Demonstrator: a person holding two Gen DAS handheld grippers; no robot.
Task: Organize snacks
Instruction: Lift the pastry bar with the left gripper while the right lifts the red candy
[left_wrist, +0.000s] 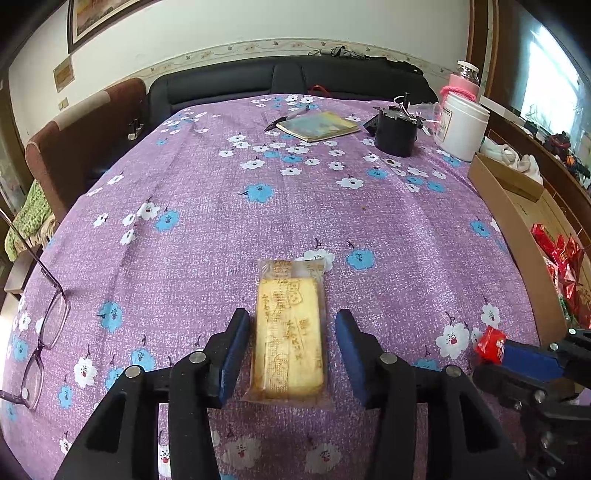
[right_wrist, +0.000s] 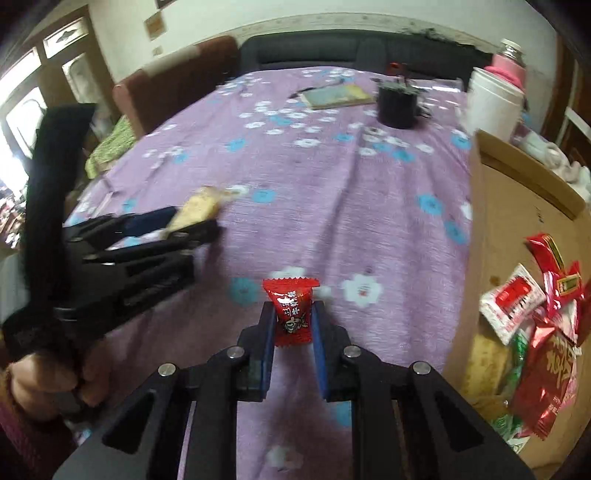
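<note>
A yellow cake in a clear wrapper (left_wrist: 288, 332) lies flat on the purple flowered tablecloth (left_wrist: 221, 206). My left gripper (left_wrist: 291, 347) straddles it, open, with a narrow gap between each blue pad and the wrapper. My right gripper (right_wrist: 293, 321) is shut on a small red candy packet (right_wrist: 291, 314), held upright just above the cloth. The same candy (left_wrist: 489, 343) shows at the right edge of the left wrist view. The right wrist view shows the left gripper (right_wrist: 192, 221) around the cake (right_wrist: 201, 208), with a hand on its handle.
An open cardboard box (right_wrist: 491, 229) stands at the table's right edge with several red, white and green snack packets (right_wrist: 535, 332) inside. Glasses (left_wrist: 44, 332) lie at the left. A notebook (left_wrist: 317, 125), a black pot (left_wrist: 395, 133) and a white jar (left_wrist: 461, 129) stand at the back.
</note>
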